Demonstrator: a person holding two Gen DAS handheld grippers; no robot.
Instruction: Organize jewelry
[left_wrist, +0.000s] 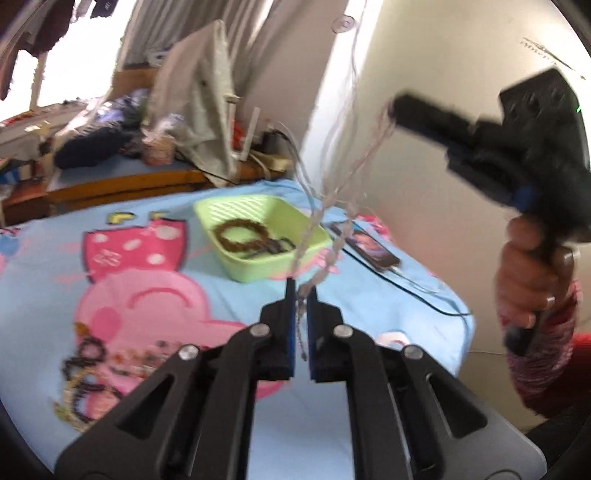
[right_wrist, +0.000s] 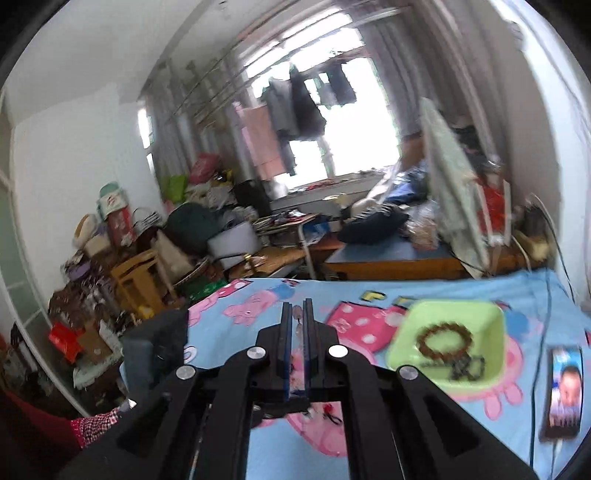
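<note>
Overhead, a pale beaded necklace (left_wrist: 334, 206) stretches between both tools: the left gripper (left_wrist: 301, 291) pinches its lower end, the right gripper (left_wrist: 393, 110) clamps its upper end, above the green plastic tray (left_wrist: 258, 271) holding brown bead bracelets (left_wrist: 236, 236).

Basket (left_wrist: 266, 236) on bedspread (left_wrist: 147, 258), bracelets (left_wrist: 242, 236) inside. Phone (left_wrist: 364, 245) just right of basket. Loose jewelry pile (left_wrist: 96, 373) near left, before basket. Necklace (left_wrist: 332, 206) strung between left gripper (left_wrist: 301, 295) and right gripper (left_wrist: 397, 107) above.
</note>
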